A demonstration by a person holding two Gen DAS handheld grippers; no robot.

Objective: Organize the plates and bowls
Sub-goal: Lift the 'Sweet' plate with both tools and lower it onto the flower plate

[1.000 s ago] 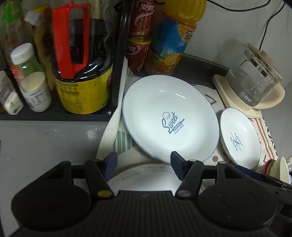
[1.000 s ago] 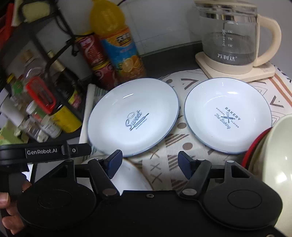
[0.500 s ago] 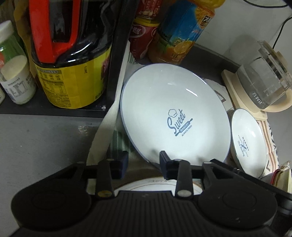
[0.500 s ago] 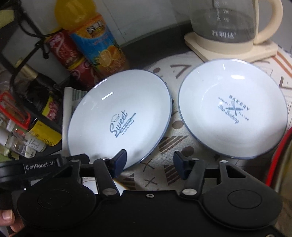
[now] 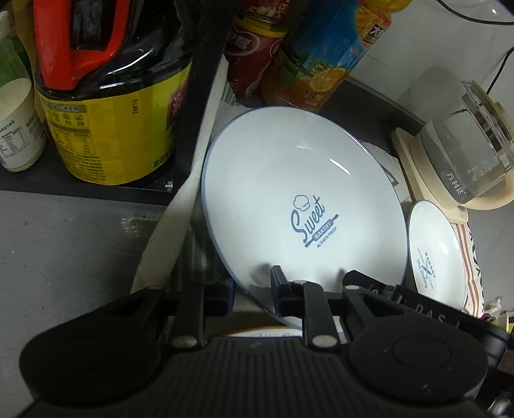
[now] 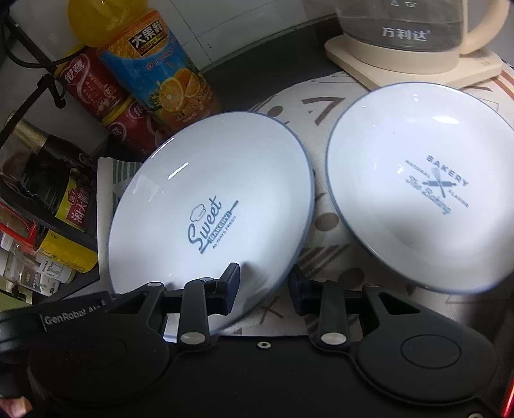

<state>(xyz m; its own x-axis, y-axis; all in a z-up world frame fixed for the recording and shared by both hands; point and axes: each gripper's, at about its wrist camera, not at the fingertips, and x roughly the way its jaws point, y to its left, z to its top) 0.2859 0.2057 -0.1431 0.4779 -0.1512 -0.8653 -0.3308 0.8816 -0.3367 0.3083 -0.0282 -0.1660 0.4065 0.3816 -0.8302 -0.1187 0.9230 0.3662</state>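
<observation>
- Patterned cloth (image 6: 321,222): spread ahead of both grippers, under the plates. Loose fabric, likely to drag or bunch if a rim scrapes across it.
- Glass kettle (image 6: 404,29): far ahead and to the right of the right gripper, just beyond the bakery plate. Collision risk on any wide swing rightward.
- Orange juice bottle (image 6: 160,74): ahead-left of the right gripper, close behind the raised plate's far rim. Could topple if nudged by a forward push.
- Sweet plate (image 5: 289,180): straight ahead of the left gripper, tilted, near edge apparently off the cloth.
- Bakery plate (image 6: 417,180): ahead-right of the right gripper, just beside the Sweet plate, ungripped. Chipping likely if the rims knock together.
- Left gripper (image 5: 252,287): narrow, pinching the Sweet plate's near rim. One-edge hold on smooth glaze, so slip or pivot probable under the plate's own weight.
- Right gripper (image 6: 263,289): parted, holding nothing, Sweet plate's rim lying in the gap. Closing off-centre could twist the plate out of the left pinch.
</observation>
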